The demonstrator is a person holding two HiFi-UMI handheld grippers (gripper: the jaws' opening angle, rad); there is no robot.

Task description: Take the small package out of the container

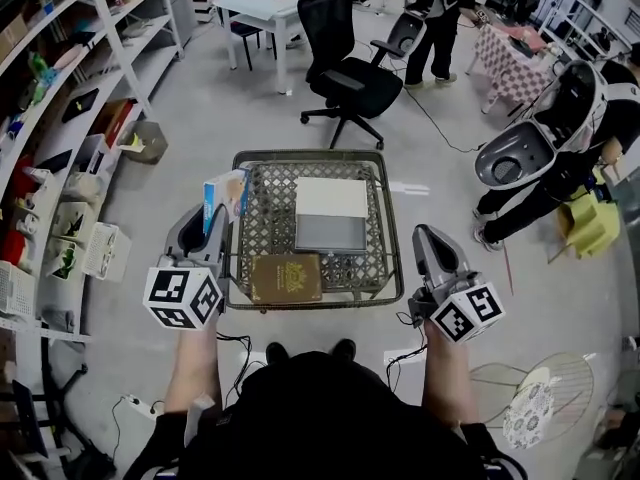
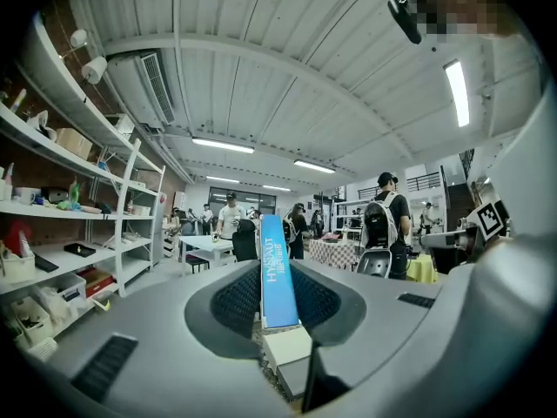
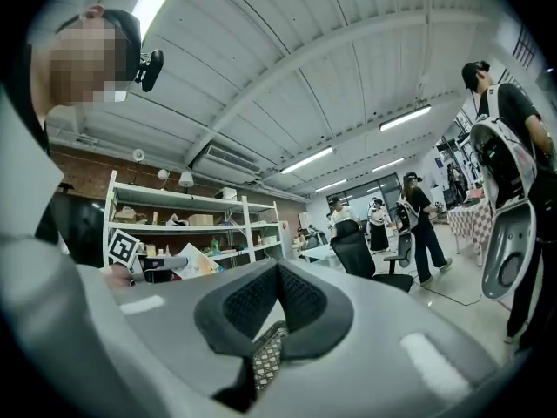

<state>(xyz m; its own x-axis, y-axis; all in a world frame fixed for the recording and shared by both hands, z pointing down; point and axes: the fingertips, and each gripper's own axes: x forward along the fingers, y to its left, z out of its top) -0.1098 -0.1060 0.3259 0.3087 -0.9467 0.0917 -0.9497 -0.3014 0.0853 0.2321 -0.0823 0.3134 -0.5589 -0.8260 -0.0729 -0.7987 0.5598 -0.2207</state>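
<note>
Container: a rectangular grey wire-mesh basket (image 1: 305, 154), the landmark for the places below.
Small package: a flat blue-and-white carton (image 1: 226, 196), upright on its edge and raised at the basket's left rim, clear of the things inside.
Left claw (image 1: 214, 224): clamped on the carton, whose blue side stands between the pads (image 2: 233, 299).
Right claw (image 1: 426, 234): jaws together with nothing between them, just outside the basket's right side.
Inside the basket: a brown book (image 1: 286, 277) at the near edge, a white box (image 1: 331, 197) at the far side, and a grey flat box (image 1: 330, 233) between them.
</note>
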